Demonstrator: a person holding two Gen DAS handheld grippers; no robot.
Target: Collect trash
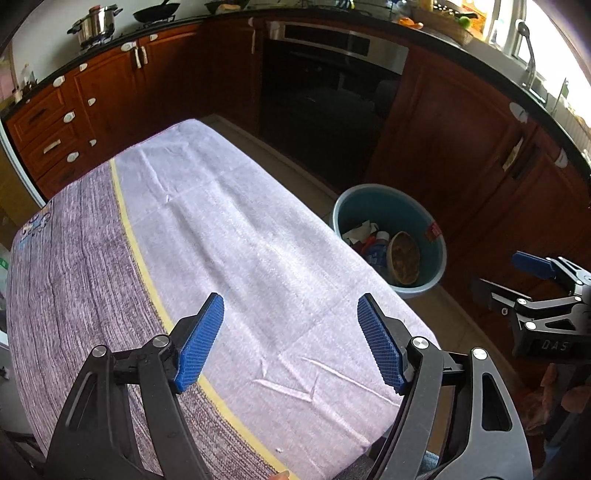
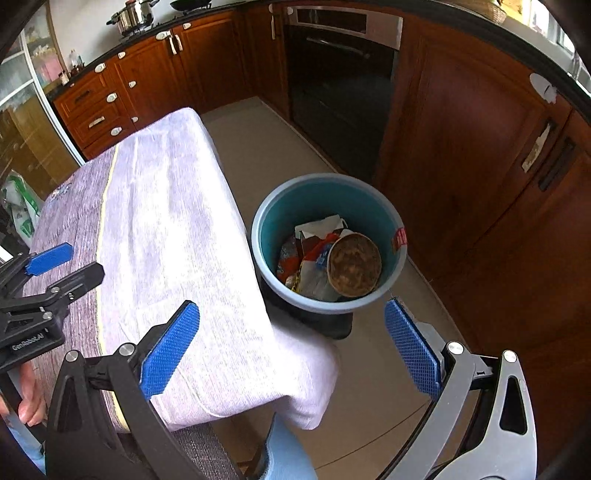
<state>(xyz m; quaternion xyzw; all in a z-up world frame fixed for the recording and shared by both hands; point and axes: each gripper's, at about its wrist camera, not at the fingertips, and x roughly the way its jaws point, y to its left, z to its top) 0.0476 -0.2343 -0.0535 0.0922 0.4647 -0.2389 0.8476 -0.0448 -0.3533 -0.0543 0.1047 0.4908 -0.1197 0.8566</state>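
Observation:
A blue bin (image 2: 384, 225) stands on the floor just right of the table; the same bin (image 1: 436, 254) shows in the left wrist view. Inside lie a round brown paper bowl (image 2: 354, 265), a white carton (image 2: 319, 227) and crumpled wrappers (image 2: 308, 266). My left gripper (image 1: 290, 334) hovers open over the cloth-covered table (image 1: 207, 236), nothing between its blue pads. My right gripper (image 2: 291, 341) is open too, hanging over the table's right corner and the floor near the bin, empty. Each gripper appears at the edge of the other's view.
Brown kitchen cabinets (image 2: 480, 147) and a dark oven (image 2: 340, 74) ring the tiled floor (image 2: 369, 387) beyond the bin. A pot (image 1: 94, 24) and pan sit on the stove at the back. A person's fingers (image 2: 27, 402) hold the left tool.

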